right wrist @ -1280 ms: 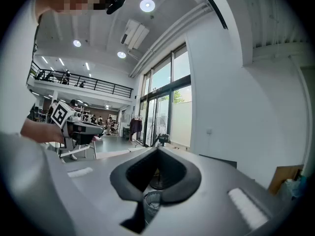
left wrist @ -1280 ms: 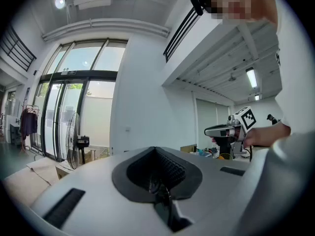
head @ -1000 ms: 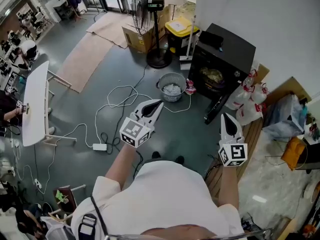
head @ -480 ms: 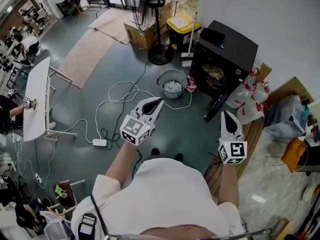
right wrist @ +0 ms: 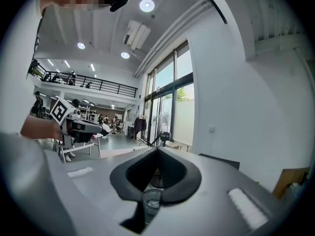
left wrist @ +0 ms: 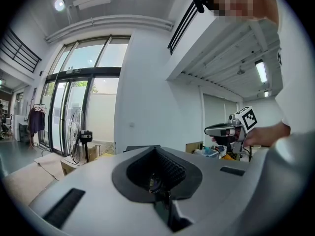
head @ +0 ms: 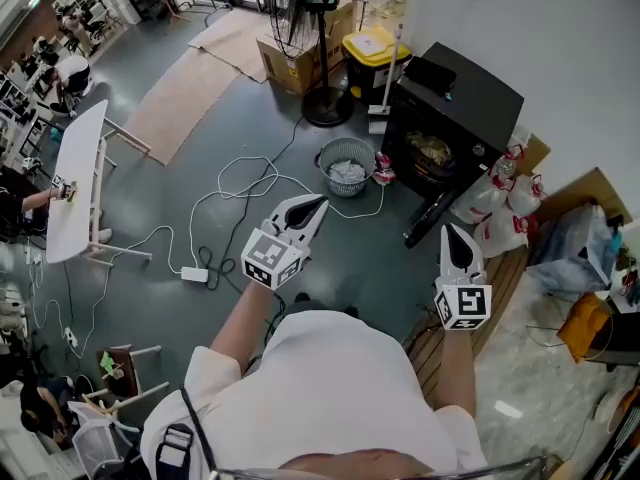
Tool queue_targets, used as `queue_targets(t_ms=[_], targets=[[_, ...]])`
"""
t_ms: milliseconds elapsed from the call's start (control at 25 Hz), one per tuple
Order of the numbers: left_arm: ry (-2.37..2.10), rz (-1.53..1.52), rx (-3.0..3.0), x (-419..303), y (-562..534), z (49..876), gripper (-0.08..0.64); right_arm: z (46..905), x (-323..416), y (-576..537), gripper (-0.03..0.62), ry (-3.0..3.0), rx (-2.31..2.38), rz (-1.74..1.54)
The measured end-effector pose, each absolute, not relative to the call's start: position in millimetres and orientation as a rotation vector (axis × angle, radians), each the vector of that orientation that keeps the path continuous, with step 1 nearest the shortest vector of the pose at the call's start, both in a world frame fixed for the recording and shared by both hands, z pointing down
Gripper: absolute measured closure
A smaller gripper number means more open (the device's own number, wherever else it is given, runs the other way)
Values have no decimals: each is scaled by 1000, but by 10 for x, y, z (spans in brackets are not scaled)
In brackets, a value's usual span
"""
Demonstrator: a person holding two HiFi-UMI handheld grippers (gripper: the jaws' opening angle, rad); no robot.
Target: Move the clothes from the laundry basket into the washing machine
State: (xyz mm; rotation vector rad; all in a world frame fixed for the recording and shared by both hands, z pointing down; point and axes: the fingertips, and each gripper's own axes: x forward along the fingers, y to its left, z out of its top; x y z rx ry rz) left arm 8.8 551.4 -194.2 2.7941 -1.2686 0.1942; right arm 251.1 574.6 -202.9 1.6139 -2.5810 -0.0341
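Washing machine point(head: 455, 108), black, stands against the white wall, with its door point(head: 427, 218) swung open and the door's edge jutting out over the floor point(head: 370, 258). Some cloth shows inside the drum point(head: 428, 152). Laundry basket point(head: 345, 154), round mesh, sits on the floor just left of the machine's open front, apart from the door. White clothes point(head: 346, 177) lie in its bottom. A small pink thing point(head: 382, 175) lies between basket and machine. Left claw point(head: 318, 204) is held in the air out in front of the machine, short of the basket, tips pressed together on nothing. Right claw point(head: 449, 230) hangs nearer the door's outer edge, also pressed together and empty. Bare grey floor is open between the person and the machine's front. White cable point(head: 240, 183) loops over the floor left of the basket and runs to a power strip point(head: 194, 274), farther from the machine. A fan stand point(head: 322, 108) and a yellow-lidded bin point(head: 368, 53) crowd the machine's far left side. White bags point(head: 500, 208) press against its right side. A white table point(head: 75, 193) stands well away to the left.
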Motion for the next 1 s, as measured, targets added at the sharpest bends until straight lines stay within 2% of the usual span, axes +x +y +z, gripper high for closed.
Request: queue_targets(t_ms=[640, 1000], targets=[[-1270, 219, 2759, 381, 5122, -1715, 554, -1759, 2754, 5288, 581, -2588, 1562, 17], [-1205, 203, 2789, 336, 4304, -1569, 554, -1605, 2714, 4600, 581, -2528, 1613, 13]])
